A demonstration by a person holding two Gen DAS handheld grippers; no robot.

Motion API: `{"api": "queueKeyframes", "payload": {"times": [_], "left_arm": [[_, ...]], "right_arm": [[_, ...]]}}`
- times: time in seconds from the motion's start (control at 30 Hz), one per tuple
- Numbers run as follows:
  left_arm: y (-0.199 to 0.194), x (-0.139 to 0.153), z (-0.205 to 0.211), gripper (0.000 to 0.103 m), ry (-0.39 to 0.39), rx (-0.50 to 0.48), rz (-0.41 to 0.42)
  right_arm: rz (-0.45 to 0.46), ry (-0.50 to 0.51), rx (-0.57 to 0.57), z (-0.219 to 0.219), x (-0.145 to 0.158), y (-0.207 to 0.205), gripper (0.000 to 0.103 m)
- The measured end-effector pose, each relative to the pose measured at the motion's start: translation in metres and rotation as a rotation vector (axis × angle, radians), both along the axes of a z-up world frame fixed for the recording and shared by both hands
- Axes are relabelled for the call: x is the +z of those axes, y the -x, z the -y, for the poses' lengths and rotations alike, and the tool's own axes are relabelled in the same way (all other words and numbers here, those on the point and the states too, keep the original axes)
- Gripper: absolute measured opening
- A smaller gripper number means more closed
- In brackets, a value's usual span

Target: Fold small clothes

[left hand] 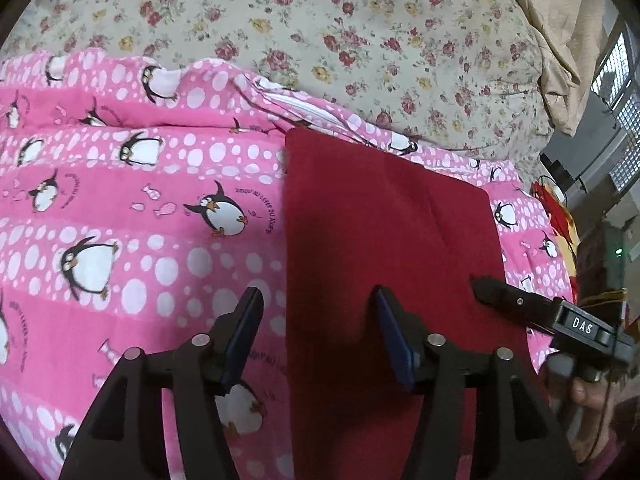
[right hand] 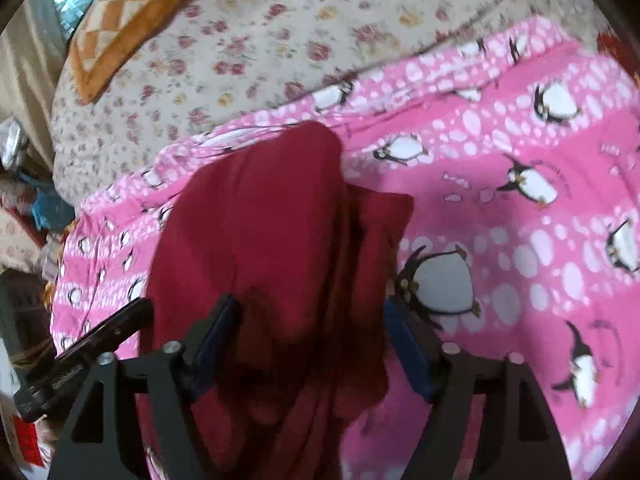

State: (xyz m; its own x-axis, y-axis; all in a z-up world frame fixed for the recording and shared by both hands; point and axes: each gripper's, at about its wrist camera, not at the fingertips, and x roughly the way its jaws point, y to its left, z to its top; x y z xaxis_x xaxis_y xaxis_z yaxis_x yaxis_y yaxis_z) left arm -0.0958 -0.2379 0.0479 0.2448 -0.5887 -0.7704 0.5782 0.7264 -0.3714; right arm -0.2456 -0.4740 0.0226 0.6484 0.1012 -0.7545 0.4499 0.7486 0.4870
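Cloth [left hand: 392,240], dark red, lies on a pink penguin blanket [left hand: 140,200] spread over a floral bedsheet [left hand: 360,40]. In the left wrist view it is a flat, smooth rectangle with its long axis running from near to far; its straight left edge lies just right of the view's centre. The left gripper [left hand: 316,300] hovers over that edge with its jaws spread wide and nothing between them: one finger is above the blanket, the other above the cloth. The right gripper [left hand: 520,304] shows at the right of this view, its tip over the near right part of the cloth.

In the right wrist view the cloth [right hand: 272,240] looks bunched and raised, with vertical folds between the fingers; the picture is blurred. The right gripper [right hand: 312,320] has its jaws spread, the cloth between them. The left gripper [right hand: 108,328] pokes in from the left. An orange checked cushion [right hand: 124,20] lies far left on the bedsheet [right hand: 280,20].
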Motion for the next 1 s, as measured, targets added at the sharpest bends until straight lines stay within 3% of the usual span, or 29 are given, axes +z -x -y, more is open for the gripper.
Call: {"api": "queueKeyframes", "payload": {"times": [0.1, 0.2, 0.27, 0.3, 0.33, 0.4, 0.53, 0.73, 0.87, 0.93, 1.0], "left_arm": [[-0.007, -0.009, 0.008, 0.049, 0.002, -0.016, -0.019], [-0.013, -0.02, 0.015, 0.052, 0.016, -0.04, -0.07], [-0.017, -0.026, 0.014, 0.052, 0.053, -0.044, -0.117], [-0.018, -0.029, 0.013, 0.049, 0.073, -0.045, -0.143], [-0.019, -0.029, 0.011, 0.036, 0.092, -0.052, -0.157], [-0.016, -0.026, 0.01, 0.031, 0.116, -0.061, -0.176], [0.002, -0.004, 0.003, 0.018, 0.113, -0.076, -0.132], [0.04, 0.04, -0.049, 0.017, 0.101, -0.054, -0.111], [0.068, 0.045, -0.09, 0.018, 0.045, 0.003, -0.11], [0.074, 0.03, -0.1, 0.019, 0.013, 0.042, -0.14], [0.077, 0.007, -0.106, 0.027, -0.041, 0.082, -0.171]], "right_arm": [[0.047, -0.094, -0.012, 0.012, -0.016, 0.002, 0.096], [0.074, -0.067, 0.024, 0.01, -0.018, -0.004, 0.096], [0.086, -0.038, 0.066, 0.004, -0.017, -0.011, 0.087], [0.106, -0.058, 0.082, 0.002, -0.017, -0.013, 0.066], [0.112, -0.071, 0.08, 0.001, -0.016, -0.013, 0.06], [0.122, -0.062, 0.084, -0.002, -0.012, -0.013, 0.051], [0.15, -0.086, 0.079, -0.006, 0.001, -0.002, 0.04], [0.186, -0.171, 0.156, -0.034, 0.028, 0.017, 0.04], [0.163, -0.2, 0.243, -0.073, 0.03, 0.027, 0.04], [0.105, -0.154, 0.257, -0.088, 0.02, 0.029, 0.046], [-0.002, -0.009, 0.253, -0.105, 0.01, 0.031, 0.048]]}}
